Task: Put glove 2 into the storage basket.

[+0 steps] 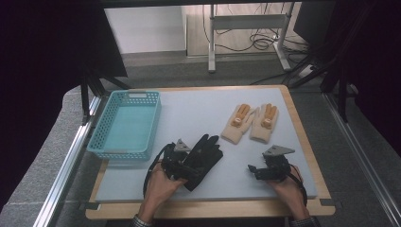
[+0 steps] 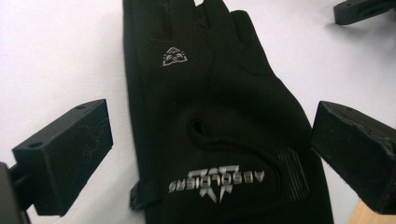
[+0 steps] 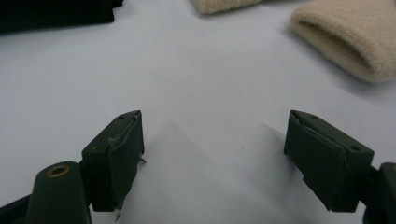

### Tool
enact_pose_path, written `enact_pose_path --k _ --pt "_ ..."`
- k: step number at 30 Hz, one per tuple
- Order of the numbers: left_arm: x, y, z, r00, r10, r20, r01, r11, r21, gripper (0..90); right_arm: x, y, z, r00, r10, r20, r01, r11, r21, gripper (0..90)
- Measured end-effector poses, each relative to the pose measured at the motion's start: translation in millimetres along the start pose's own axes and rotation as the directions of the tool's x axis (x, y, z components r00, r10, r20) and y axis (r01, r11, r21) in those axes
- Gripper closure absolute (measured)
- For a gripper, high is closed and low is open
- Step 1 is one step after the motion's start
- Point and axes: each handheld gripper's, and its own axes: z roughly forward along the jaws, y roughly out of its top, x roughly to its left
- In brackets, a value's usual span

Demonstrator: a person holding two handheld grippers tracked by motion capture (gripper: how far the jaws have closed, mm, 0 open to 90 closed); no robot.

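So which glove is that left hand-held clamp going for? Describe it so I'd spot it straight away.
Start at the turquoise basket on the pale mat's left. Just right of its near corner lies the black glove, flat, under the open left gripper. It is the only dark glove; the cream gloves farther back have orange patches.

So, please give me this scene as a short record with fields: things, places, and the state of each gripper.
surface: grey mat on a wooden table
basket: teal basket, at the mat's left edge
black glove: black glove flat on the mat, near the front
beige gloves: beige gloves side by side, farther back on the right
left gripper: left gripper open, jaws on either side of the black glove, not pressing it
right gripper: right gripper open over bare mat
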Motion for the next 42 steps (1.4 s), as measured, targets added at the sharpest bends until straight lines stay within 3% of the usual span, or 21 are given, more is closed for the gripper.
enact_pose_path --k 7,12,18,23,27,28,31,34,37,42 --pt "-3.4 1.5 19.7 0.9990 0.013 -0.044 -0.012 0.9992 0.037 0.0 -0.1 0.0 0.1 1.0000 0.001 -0.001 -0.001 1.000 0.000 19.3" --pt "-3.8 0.8 29.2 0.9998 0.009 -0.017 -0.008 0.9981 0.061 0.0 -0.3 0.0 0.1 1.0000 0.001 -0.002 -0.001 1.000 0.000 19.4" --pt "-8.5 2.7 30.4 0.9992 0.035 -0.021 -0.034 0.9968 0.072 0.0 -0.4 0.0 0.1 1.0000 0.002 -0.003 -0.002 1.000 0.001 19.3" --pt "-7.5 2.1 37.8 0.9986 0.043 -0.032 -0.039 0.9927 0.114 0.0 -0.5 0.0 0.1 1.0000 0.001 -0.003 -0.001 1.000 0.001 19.3" --pt "-11.4 3.3 42.0 0.9946 0.082 -0.064 -0.071 0.9858 0.152 0.2 -0.4 0.1 0.2 1.0000 0.001 -0.003 -0.001 1.000 0.001 19.3" --pt "-14.0 3.7 42.7 0.9912 0.103 -0.083 -0.089 0.9824 0.164 1.9 -0.4 0.0 0.2 1.0000 0.000 -0.003 0.000 1.000 0.001 19.3" --pt "-14.5 6.9 39.6 0.9932 0.096 -0.066 -0.083 0.9805 0.178 12.6 -0.3 0.0 0.3 1.0000 0.001 -0.003 -0.001 1.000 0.001 19.3" --pt "-14.2 9.5 35.9 0.9932 0.099 -0.061 -0.087 0.9801 0.178 29.2 -0.3 0.0 0.3 1.0000 0.000 -0.002 0.000 1.000 0.001 19.2" --pt "-13.3 11.4 34.0 0.9936 0.098 -0.055 -0.088 0.9823 0.165 54.1 -0.2 0.0 0.4 1.0000 0.001 -0.002 -0.001 1.000 -0.001 19.3" --pt "-3.0 10.4 29.5 0.9983 0.051 -0.028 -0.047 0.9895 0.137 68.4 -0.3 -0.1 0.4 1.0000 0.002 -0.002 -0.002 1.000 -0.001 19.3"
